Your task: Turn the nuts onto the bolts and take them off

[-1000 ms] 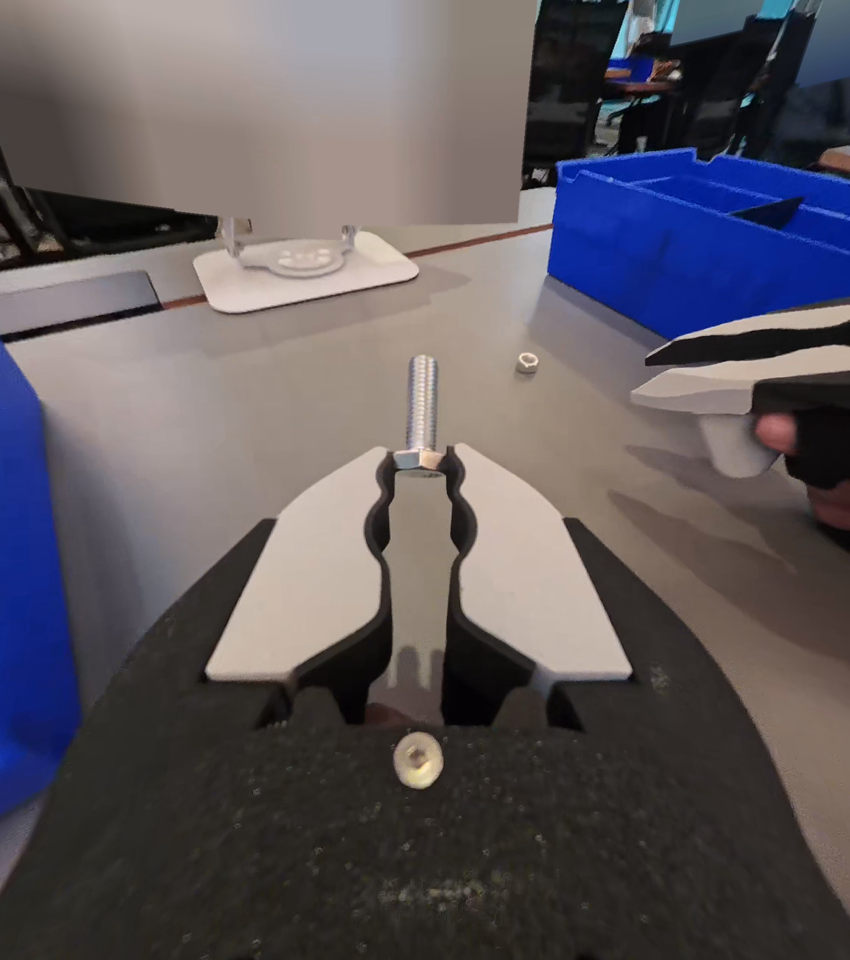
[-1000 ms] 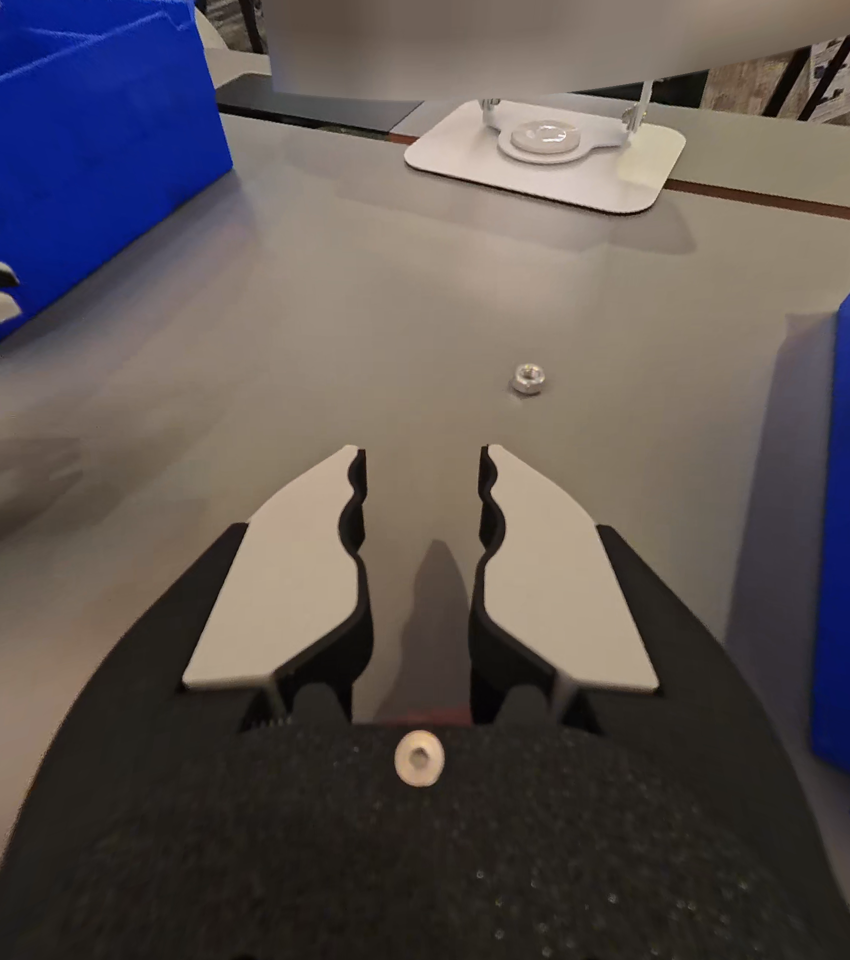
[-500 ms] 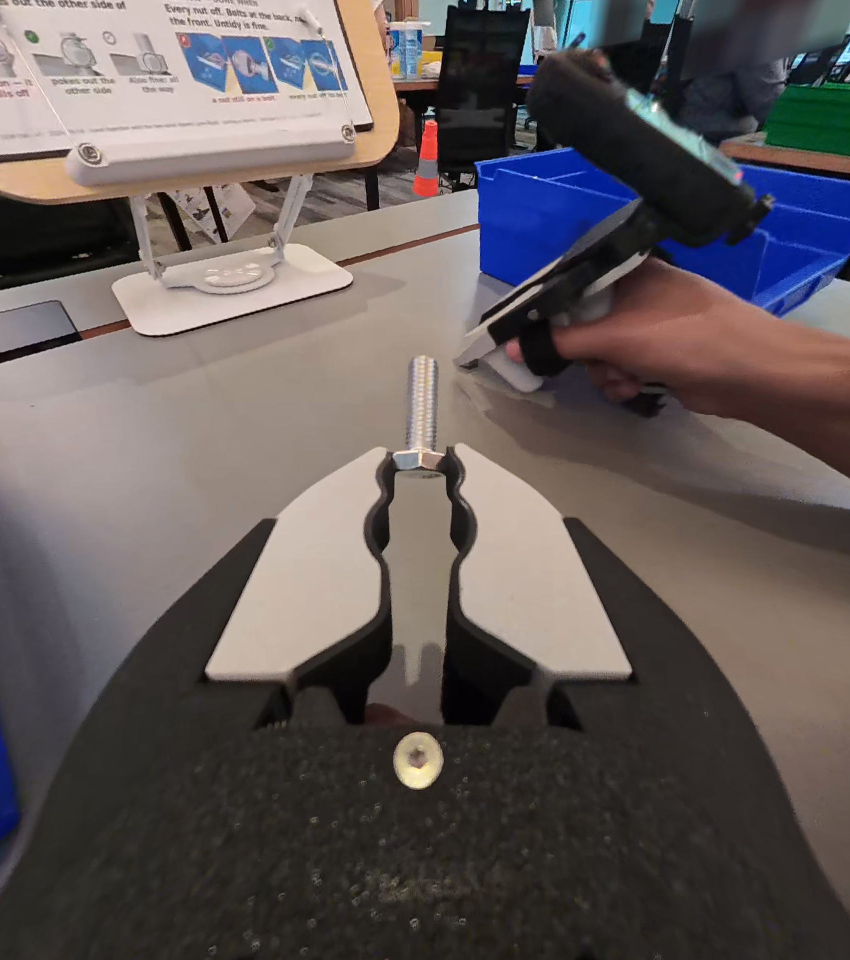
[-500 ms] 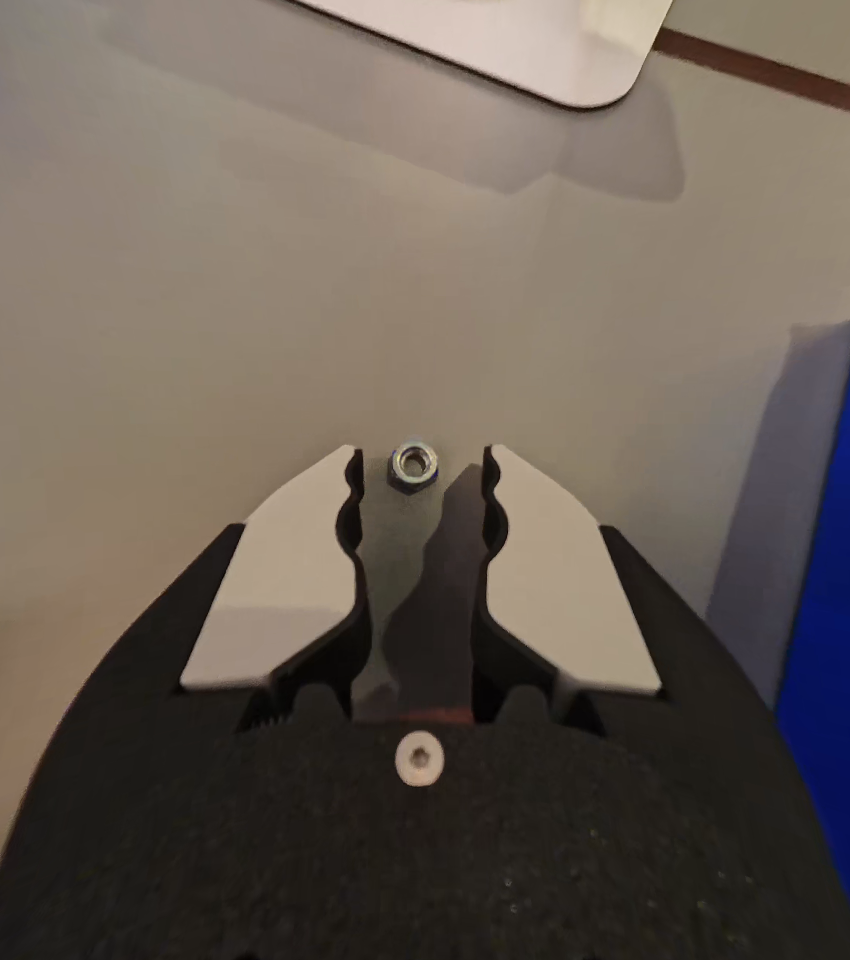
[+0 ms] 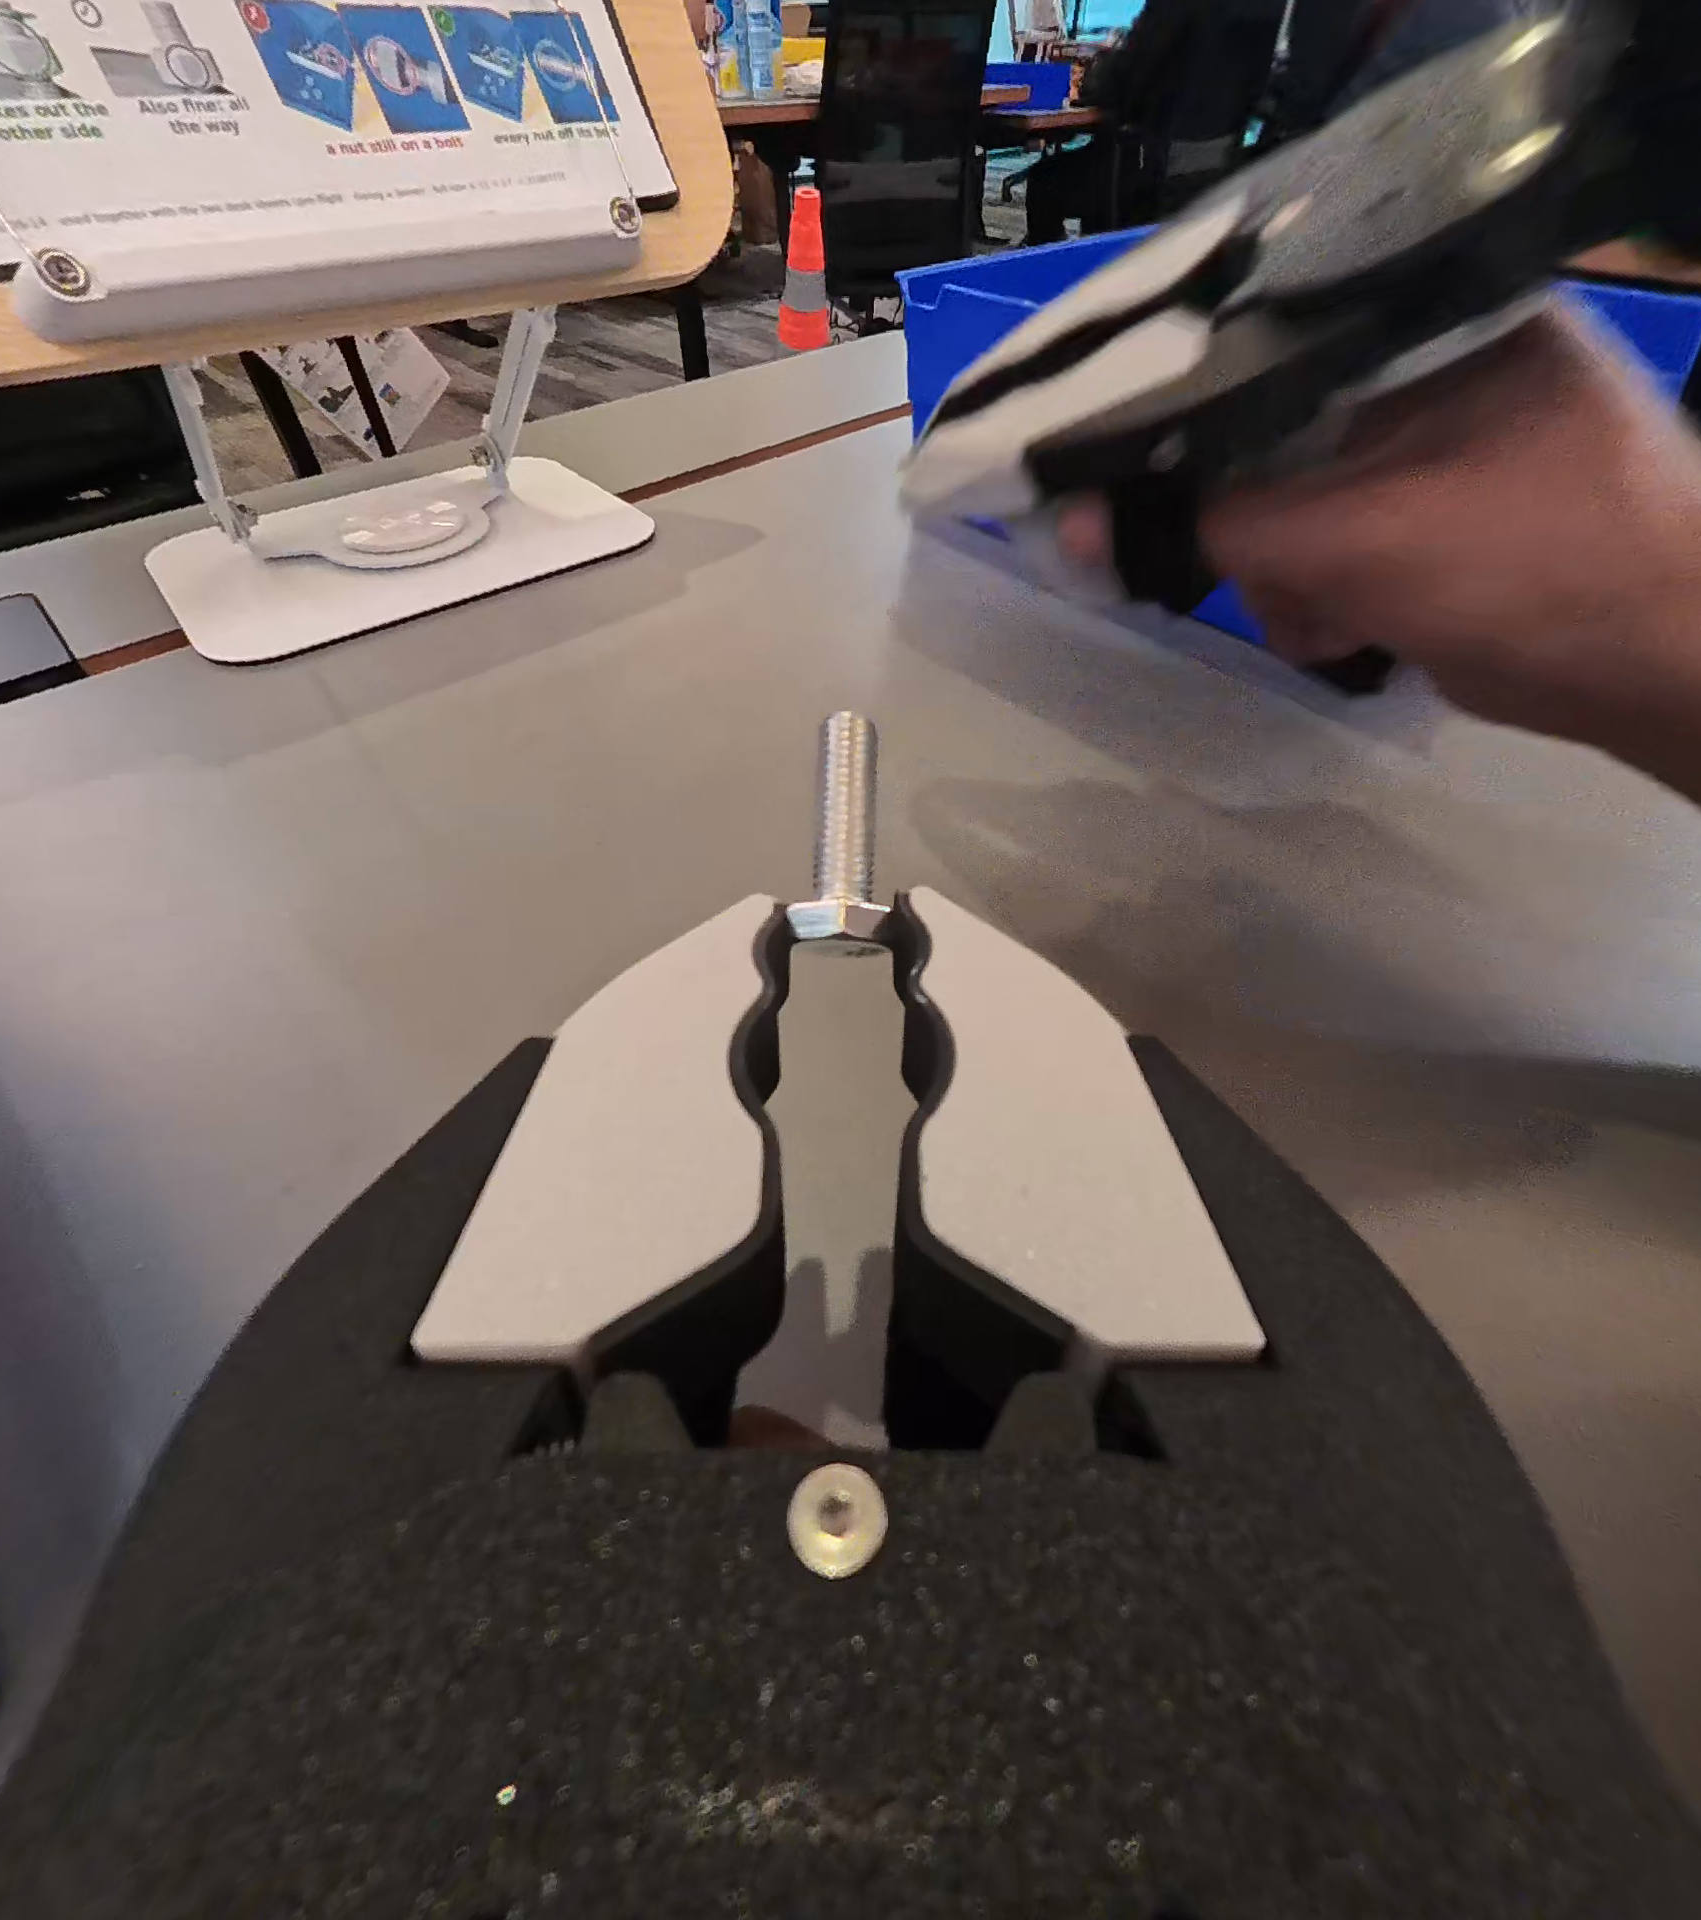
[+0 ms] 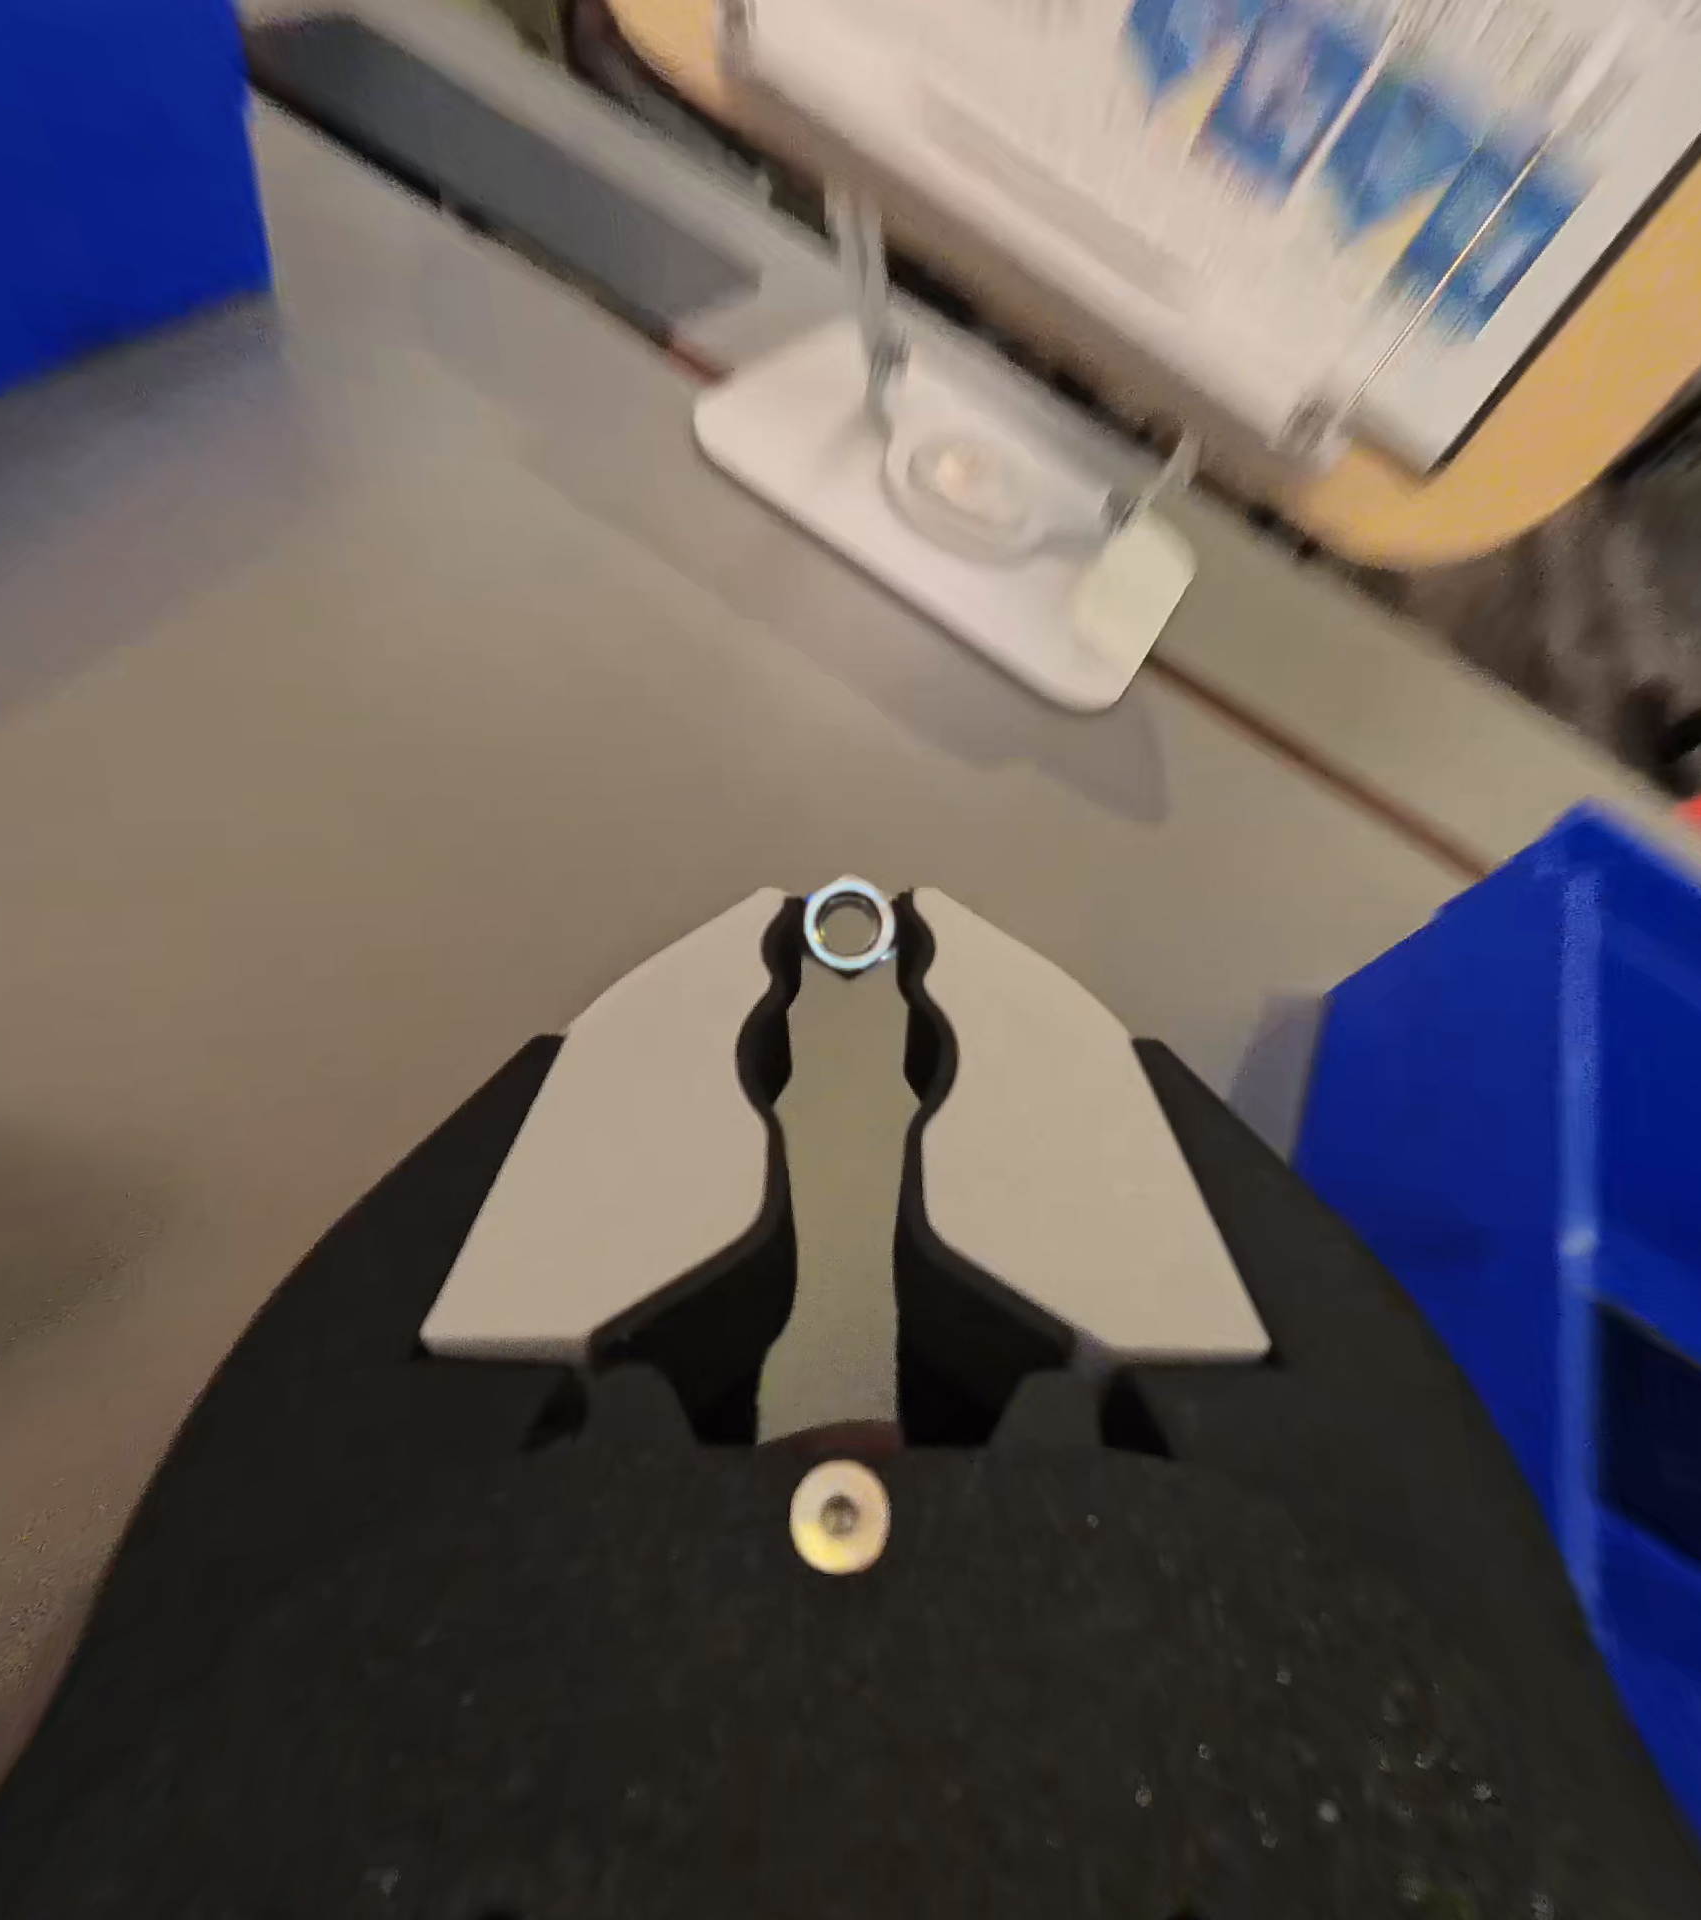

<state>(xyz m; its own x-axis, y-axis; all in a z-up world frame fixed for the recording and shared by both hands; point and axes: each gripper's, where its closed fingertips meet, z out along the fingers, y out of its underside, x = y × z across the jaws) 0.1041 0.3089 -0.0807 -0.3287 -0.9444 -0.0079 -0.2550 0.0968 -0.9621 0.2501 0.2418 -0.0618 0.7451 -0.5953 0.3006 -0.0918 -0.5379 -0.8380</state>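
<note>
We hold the left gripper (image 5: pixel 841 914) closed on the hex head of a silver bolt (image 5: pixel 846 805); the threaded shank points forward, away from the fingertips and over the grey table (image 5: pixel 326 935). No nut sits on the thread.

We hold the right gripper (image 6: pixel 848 930) closed on a small silver nut (image 6: pixel 848 932), pinched at the very tips of the fingers with its bore facing the camera. In the left wrist view the same gripper appears blurred at upper right, carried by a hand (image 5: pixel 1469 561) (a black strap crosses one finger), well apart from the bolt and above the table.

Surroundings:
- A blue bin (image 5: pixel 991 312) stands at the far right of the table, behind the hand; the right wrist view shows a blue bin (image 6: pixel 1594 1195) just beside the right gripper.
- A second blue bin (image 6: pixel 67 187) stands at far left in the right wrist view.
- A white stand (image 5: pixel 389 540) carries a wooden-edged instruction board (image 5: pixel 306 125) with printed pictures and captions; the writing is present but we do not transcribe it.
- An orange traffic cone (image 5: pixel 806 270) stands on the floor beyond the table.
</note>
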